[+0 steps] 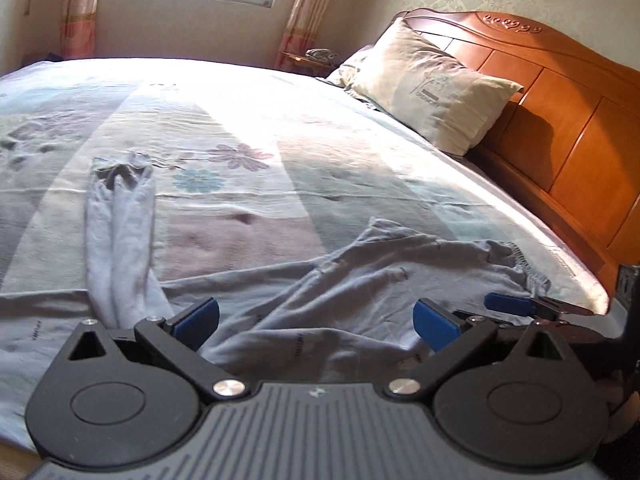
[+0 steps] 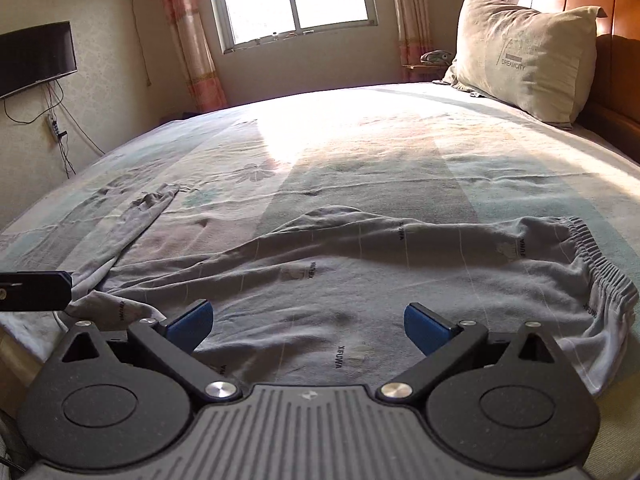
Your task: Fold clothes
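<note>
Grey-blue long pants (image 2: 340, 276) lie spread flat across the near side of the bed. Their elastic waistband (image 2: 600, 280) is at the right, and one leg (image 2: 148, 216) bends away toward the far left. In the left wrist view the same pants (image 1: 320, 280) run under my fingers, with that leg (image 1: 120, 232) stretching away and the waistband (image 1: 520, 268) at the right. My left gripper (image 1: 316, 324) hangs open just above the cloth. My right gripper (image 2: 308, 326) is open over the seat of the pants. Neither holds anything.
The bed has a floral sheet (image 2: 360, 152), with a beige pillow (image 2: 524, 56) against the wooden headboard (image 1: 560, 120) at the right. A television (image 2: 36, 56) hangs on the left wall. A blue pad (image 1: 508, 304) of my right gripper shows near the bed's near edge.
</note>
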